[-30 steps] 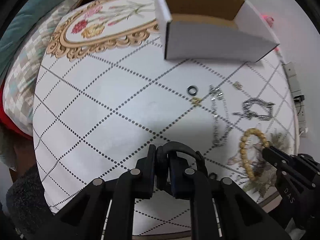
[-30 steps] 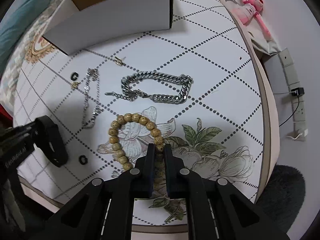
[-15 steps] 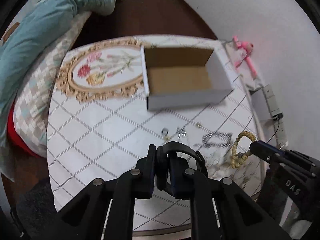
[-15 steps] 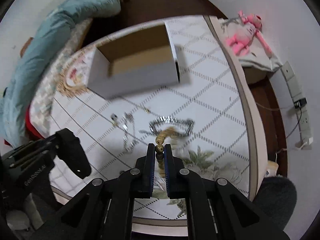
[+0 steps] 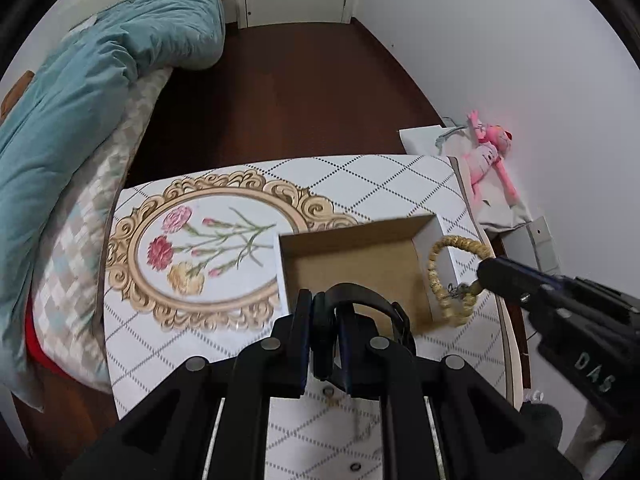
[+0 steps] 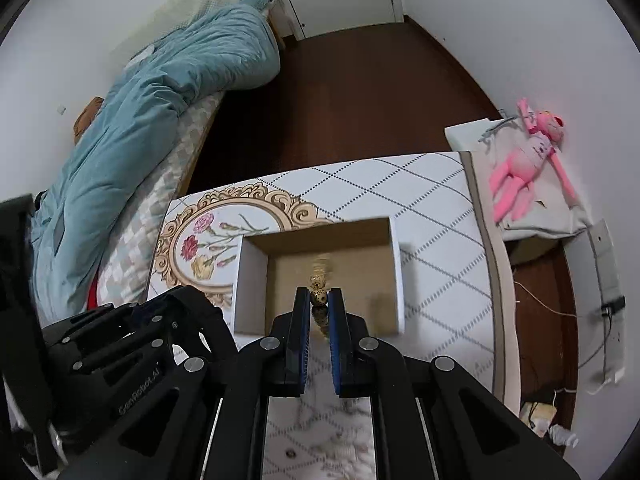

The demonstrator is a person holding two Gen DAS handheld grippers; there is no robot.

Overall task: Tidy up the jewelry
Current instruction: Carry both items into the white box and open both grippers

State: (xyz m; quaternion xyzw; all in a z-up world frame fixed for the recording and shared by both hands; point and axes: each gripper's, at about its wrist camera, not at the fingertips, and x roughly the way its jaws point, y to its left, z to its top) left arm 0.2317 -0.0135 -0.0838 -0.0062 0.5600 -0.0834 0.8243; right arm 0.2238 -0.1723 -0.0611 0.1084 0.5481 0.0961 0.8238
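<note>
**Both grippers carried jewelry over the box**

The table (image 5: 400,184) bore an open cardboard box (image 6: 320,252), seemingly empty. The step appeared to be delivery: next, each piece needed lowering inside before release. The right gripper (image 6: 319,300), angled steeply down above the box, pinched the bead bracelet (image 5: 440,280), which dangled. The left gripper (image 5: 324,312), likewise tilted, clamped a black band (image 5: 368,296).
</note>
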